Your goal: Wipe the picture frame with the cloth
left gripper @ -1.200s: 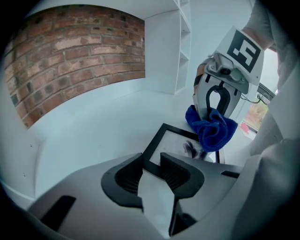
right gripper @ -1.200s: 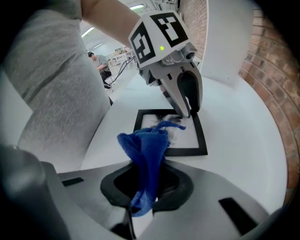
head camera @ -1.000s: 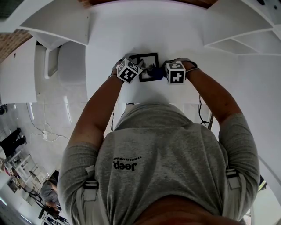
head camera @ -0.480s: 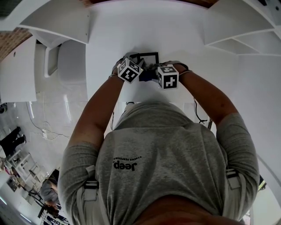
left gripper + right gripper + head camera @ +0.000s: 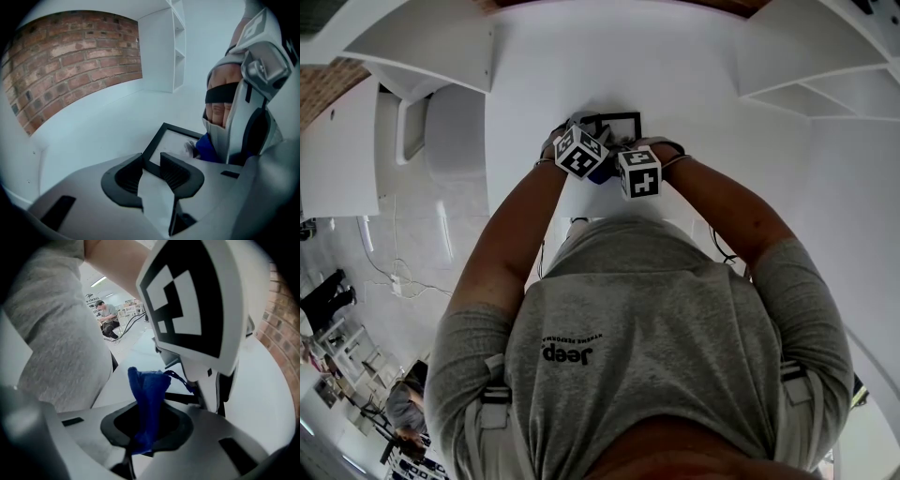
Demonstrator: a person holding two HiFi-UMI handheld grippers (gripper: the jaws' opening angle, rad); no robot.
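Note:
A black picture frame [image 5: 174, 140] with a pale inside lies on the white table [image 5: 694, 75]. My left gripper [image 5: 151, 165] is shut on the frame's near edge, one pad on each side of it. The blue cloth [image 5: 149, 394] hangs bunched between the pads of my right gripper [image 5: 147, 420], which is shut on it. In the left gripper view the cloth [image 5: 206, 149] rests on the frame's right part, under the right gripper's body [image 5: 248, 108]. In the head view the two marker cubes [image 5: 579, 152] [image 5: 639, 172] sit close together at the frame's [image 5: 621, 120] near edge.
White shelf units [image 5: 806, 66] stand at the table's right and left [image 5: 431, 42]. A brick wall [image 5: 70, 61] runs behind the table. A white seat [image 5: 450, 131] stands to the left. A person [image 5: 108, 315] sits far off in the room behind.
My right gripper has slid to the left with the cloth, across the frame and up to the left gripper. The left gripper and the frame have stayed put.

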